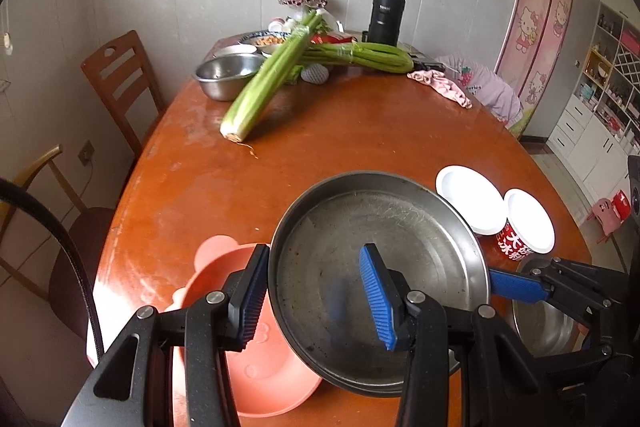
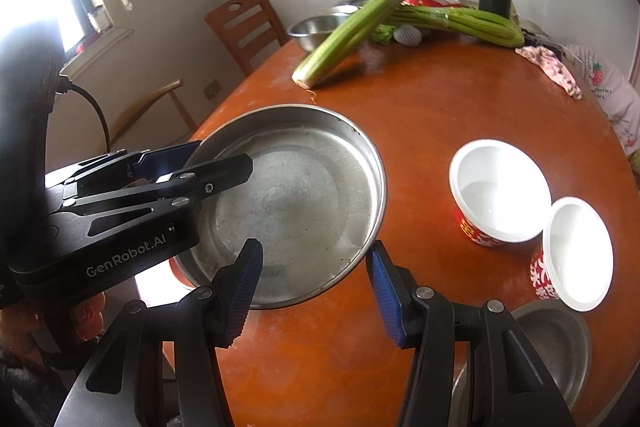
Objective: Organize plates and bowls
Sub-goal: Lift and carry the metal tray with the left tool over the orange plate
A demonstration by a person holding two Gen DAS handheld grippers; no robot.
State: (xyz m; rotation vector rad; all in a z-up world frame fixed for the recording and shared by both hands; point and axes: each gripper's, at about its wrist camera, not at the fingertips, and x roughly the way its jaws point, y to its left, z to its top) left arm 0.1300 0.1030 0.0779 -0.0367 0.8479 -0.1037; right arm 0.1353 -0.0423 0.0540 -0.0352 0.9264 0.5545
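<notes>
My left fingers (image 1: 316, 297) clenched the steel plate (image 1: 380, 259) by its 9 o'clock rim, my right fingers (image 2: 316, 293) by its 5 o'clock rim. The plate hung tilted, apparently clear of the desk (image 1: 320, 131), with the pink plate (image 1: 256, 379) below at 7 o'clock.

Both grippers, left (image 2: 188, 163) and right (image 2: 314, 291), clamp the steel pan's (image 2: 296, 203) rim; two white bowls (image 2: 496, 187) sit beside it.
</notes>
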